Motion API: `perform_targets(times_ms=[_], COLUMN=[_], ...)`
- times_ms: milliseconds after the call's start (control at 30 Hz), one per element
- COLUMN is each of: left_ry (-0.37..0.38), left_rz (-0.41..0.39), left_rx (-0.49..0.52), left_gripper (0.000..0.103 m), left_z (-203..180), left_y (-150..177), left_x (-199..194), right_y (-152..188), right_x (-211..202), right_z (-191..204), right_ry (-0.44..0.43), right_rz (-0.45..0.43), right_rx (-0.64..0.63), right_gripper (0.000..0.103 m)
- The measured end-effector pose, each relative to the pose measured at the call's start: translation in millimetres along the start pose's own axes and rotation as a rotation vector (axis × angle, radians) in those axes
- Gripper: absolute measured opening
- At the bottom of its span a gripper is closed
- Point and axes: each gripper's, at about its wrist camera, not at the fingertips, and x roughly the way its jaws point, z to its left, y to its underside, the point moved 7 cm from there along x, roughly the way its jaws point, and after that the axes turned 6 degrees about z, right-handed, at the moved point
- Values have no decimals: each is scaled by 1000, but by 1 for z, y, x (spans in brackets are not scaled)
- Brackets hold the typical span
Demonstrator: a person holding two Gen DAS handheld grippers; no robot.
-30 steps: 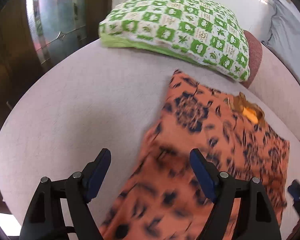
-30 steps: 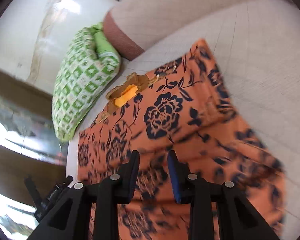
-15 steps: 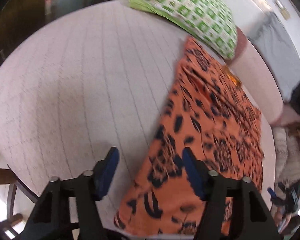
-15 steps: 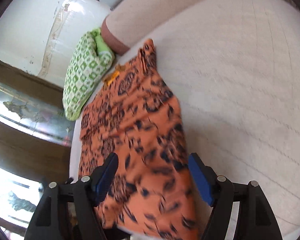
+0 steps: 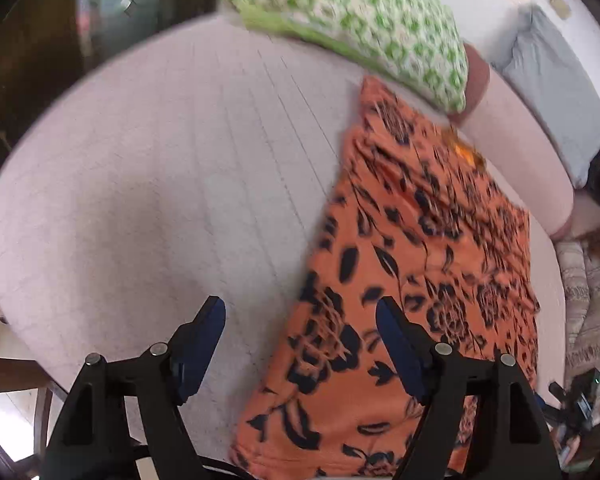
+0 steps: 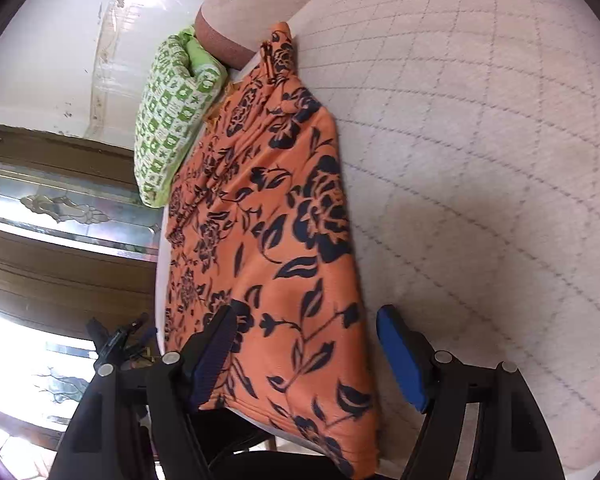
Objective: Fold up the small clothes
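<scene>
- An orange garment (image 5: pixel 416 280) printed with dark blue flowers and leaves lies flat on a pale quilted mattress (image 5: pixel 160 184). It makes a long strip from the near edge of the mattress up toward a pillow.
- The far end of the garment reaches a green-and-white checked pillow (image 5: pixel 364 36). A reddish-brown bolster (image 5: pixel 478 84) sits just behind the pillow.
- In the right wrist view the same garment (image 6: pixel 276 240) fills the middle of the frame. Its near end hangs slightly over the front edge of the mattress (image 6: pixel 500 160).
- The left gripper (image 5: pixel 300 344) hovers above the near left side of the garment with its blue-padded fingers spread wide. Nothing is between them. One finger is over bare mattress and the other is over the fabric.
- The right gripper (image 6: pixel 304 352) is also spread wide and holds nothing. Its left finger is over the printed cloth. Its right finger is over the mattress, just beside the garment's long right edge.
- From the right wrist view, the pillow (image 6: pixel 172 120) lies along the far left side of the garment and touches it near the top corner.
- A small yellow-orange patch (image 5: pixel 466 152) shows near the garment's far end. It is too blurred to say what it is.
- Beyond the mattress are a white wall (image 6: pixel 52 40) and a dark wooden door with patterned glass (image 6: pixel 60 204).
- A grey cushion (image 5: pixel 548 80) rests against the wall at the far right in the left wrist view.
</scene>
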Motion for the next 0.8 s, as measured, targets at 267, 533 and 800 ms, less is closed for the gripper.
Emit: perform_targets(times_ms=[267,533,800], left_ry=[-85,-104,-90], left_rz=[88,140,173], left_rx=[141,154,203], left_gripper=[30,31,6], left_z=[-19,-24,-24], left_y=[22,23,30], left_x=[27,29,25], right_y=[20,31,26], right_x=[16,26,44], right_z=[4,25,47], right_ry=[-63,166,161], right_rz=[60,94,116], right_rx=[-15,-166,-215], right_gripper=[76,42,7])
